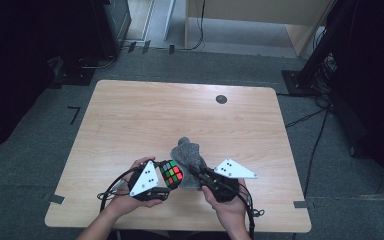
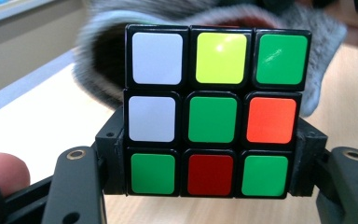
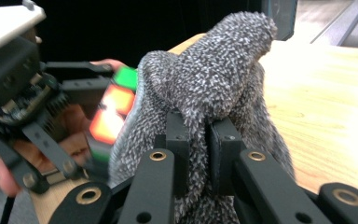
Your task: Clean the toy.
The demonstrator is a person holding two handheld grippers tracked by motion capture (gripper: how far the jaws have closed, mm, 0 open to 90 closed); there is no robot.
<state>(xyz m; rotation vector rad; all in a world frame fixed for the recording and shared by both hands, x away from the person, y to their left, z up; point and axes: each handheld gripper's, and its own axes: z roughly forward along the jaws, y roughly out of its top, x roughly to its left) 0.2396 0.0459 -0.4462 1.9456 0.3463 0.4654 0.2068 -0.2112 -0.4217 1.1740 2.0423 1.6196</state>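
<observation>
Grey knitted fabric of the pouch (image 1: 189, 155) is pinched tight between the fingers of the right gripper (image 1: 195, 171), which holds it up off the tabletop (image 1: 145, 115) near the front edge. The left gripper (image 1: 171, 176) clamps the puzzle cube (image 1: 171, 173) on two opposite sides, just left of the pouch mouth. Judged step: loading the cube; next, the mouth must gape while the cube advances rightwards into it.

The puzzle cube (image 2: 212, 112) is glossy plastic with smooth coloured tiles; the grey pouch (image 3: 214, 79) is nubbly, fuzzy cloth; the bench (image 1: 145, 115) is pale matt wood.
</observation>
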